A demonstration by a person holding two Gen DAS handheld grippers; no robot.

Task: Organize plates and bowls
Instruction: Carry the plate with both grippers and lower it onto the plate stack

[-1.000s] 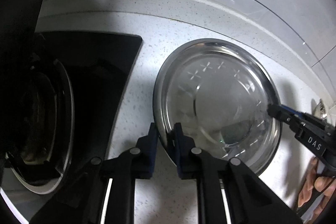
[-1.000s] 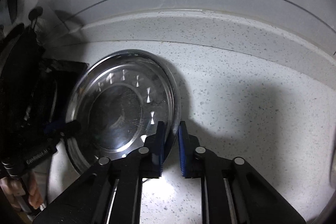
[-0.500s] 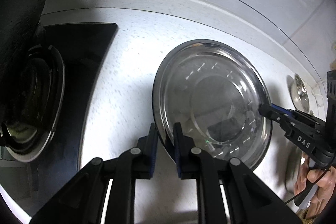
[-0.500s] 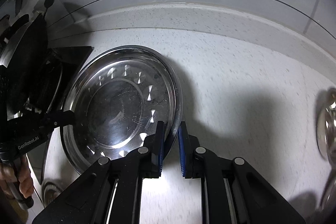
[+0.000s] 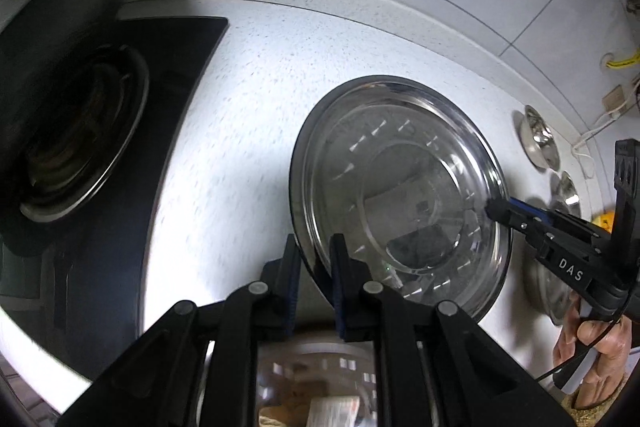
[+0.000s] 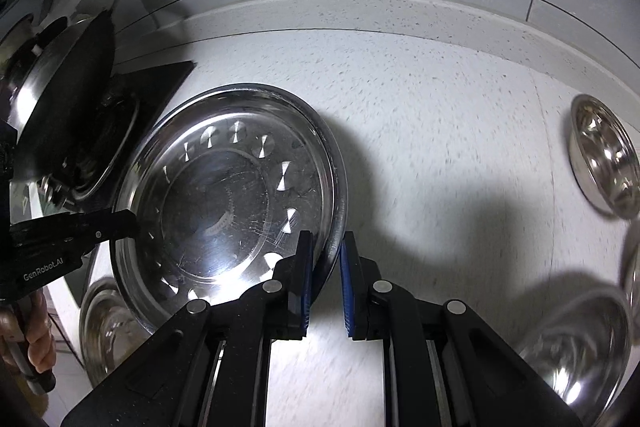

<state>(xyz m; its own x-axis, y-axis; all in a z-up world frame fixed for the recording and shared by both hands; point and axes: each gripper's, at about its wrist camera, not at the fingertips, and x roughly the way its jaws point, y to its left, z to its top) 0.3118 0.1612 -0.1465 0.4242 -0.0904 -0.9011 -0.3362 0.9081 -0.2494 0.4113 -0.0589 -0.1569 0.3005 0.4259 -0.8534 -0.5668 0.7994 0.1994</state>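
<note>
Two tongs clamp one steel plate by opposite rim edges, holding it above the speckled counter: the left tongs pinch its near-left rim, the right tongs its right rim. Small steel bowls sit on the counter to the right, a black stove to the left.

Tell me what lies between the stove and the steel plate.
Bare speckled counter: in the left wrist view nothing sits between the black stove and the steel plate; the right wrist view agrees.
</note>
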